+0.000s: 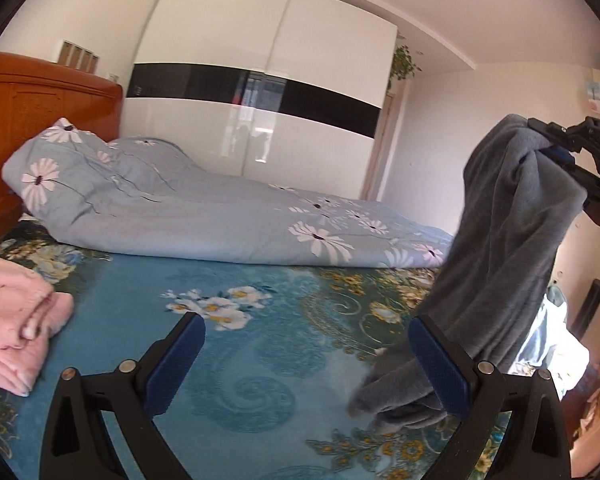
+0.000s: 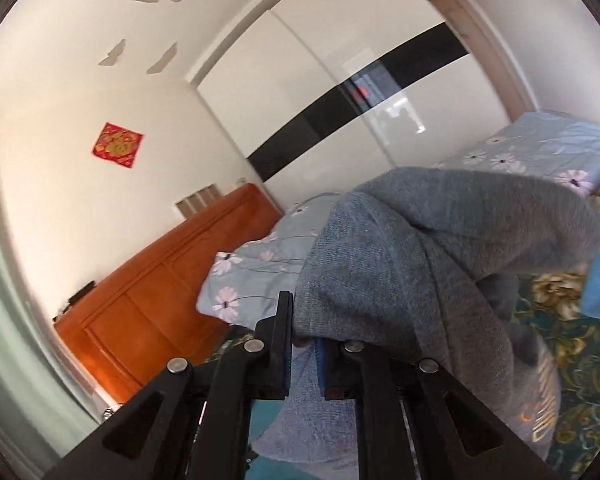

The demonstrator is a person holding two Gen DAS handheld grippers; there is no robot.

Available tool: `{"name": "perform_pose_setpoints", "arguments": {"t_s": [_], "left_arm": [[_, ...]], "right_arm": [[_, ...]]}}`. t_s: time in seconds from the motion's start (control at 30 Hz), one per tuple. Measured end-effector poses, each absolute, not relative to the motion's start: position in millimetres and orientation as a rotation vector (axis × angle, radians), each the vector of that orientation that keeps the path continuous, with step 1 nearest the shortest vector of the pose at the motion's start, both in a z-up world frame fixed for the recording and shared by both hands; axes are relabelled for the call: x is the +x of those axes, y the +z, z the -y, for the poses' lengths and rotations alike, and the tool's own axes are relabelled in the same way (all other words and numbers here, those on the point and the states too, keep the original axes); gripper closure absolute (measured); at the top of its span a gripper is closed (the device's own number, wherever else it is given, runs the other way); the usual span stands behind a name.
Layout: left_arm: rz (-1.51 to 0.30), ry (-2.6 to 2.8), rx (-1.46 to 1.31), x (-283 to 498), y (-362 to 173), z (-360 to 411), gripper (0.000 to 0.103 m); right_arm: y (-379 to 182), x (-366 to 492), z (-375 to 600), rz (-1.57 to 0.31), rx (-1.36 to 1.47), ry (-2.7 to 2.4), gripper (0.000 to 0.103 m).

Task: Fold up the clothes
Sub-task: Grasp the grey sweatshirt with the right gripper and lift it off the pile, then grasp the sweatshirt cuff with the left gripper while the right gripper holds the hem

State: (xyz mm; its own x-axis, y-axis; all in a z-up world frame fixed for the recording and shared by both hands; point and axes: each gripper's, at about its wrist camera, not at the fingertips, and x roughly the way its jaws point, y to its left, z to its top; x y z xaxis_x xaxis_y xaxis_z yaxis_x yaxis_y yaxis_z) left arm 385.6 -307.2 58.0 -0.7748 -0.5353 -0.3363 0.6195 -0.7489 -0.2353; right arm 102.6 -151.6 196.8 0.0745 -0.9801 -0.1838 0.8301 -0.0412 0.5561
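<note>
Fingers of my right gripper [image 2: 305, 354] are pinched on a fold of the grey garment [image 2: 400, 264], and the cloth fills most of that camera's view, spilling over the right finger and down toward the bed. From the left wrist view I see the same gripper [image 1: 556, 152] raised at the right edge, with the garment [image 1: 512, 240] hanging from it in a long drape. Its lower end reaches the blue floral bedspread [image 1: 236, 352] and bunches there just beside my left gripper's right finger [image 1: 444, 368]; I cannot tell whether cloth and finger touch.

My left gripper [image 1: 306, 364] is spread wide and holds nothing, with bare bedspread showing between its blue pads.

Hanging cloth blocks my right camera's view of the near bed, so I see only a strip of bedspread [image 2: 572, 360] beyond it, and something pale blue at the right edge that I cannot identify.

A folded pink garment [image 1: 16, 320] lies on the bedspread at the left, well apart from the grey one. Behind both, a light blue quilt [image 1: 204, 216] with white flowers lies along the far side of the bed. An orange wooden headboard [image 1: 40, 104] stands at the left, and a white wardrobe [image 1: 260, 80] with a black band rises past the quilt. A red square decoration [image 2: 117, 145] hangs on the wall.
</note>
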Motion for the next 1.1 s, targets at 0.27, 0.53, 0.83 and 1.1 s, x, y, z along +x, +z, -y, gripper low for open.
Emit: {"name": "perform_pose_setpoints", "arguments": {"t_s": [0.27, 0.53, 0.83, 1.1], "left_arm": [[-0.389, -2.301, 0.341, 462, 45, 343, 0.000], [-0.516, -2.256, 0.546, 449, -25, 375, 0.000], [-0.677, -2.229, 0.690, 407, -79, 423, 0.000], [-0.917, -2.185, 0.772, 377, -117, 489, 0.008]], "right_arm": [[176, 140, 231, 0.294, 0.685, -1.391, 0.094], [-4, 78, 255, 0.064, 1.115, -1.650, 0.094], [-57, 31, 233, 0.117, 1.237, -1.628, 0.093], [-50, 51, 199, 0.019, 1.107, -1.624, 0.080]]}}
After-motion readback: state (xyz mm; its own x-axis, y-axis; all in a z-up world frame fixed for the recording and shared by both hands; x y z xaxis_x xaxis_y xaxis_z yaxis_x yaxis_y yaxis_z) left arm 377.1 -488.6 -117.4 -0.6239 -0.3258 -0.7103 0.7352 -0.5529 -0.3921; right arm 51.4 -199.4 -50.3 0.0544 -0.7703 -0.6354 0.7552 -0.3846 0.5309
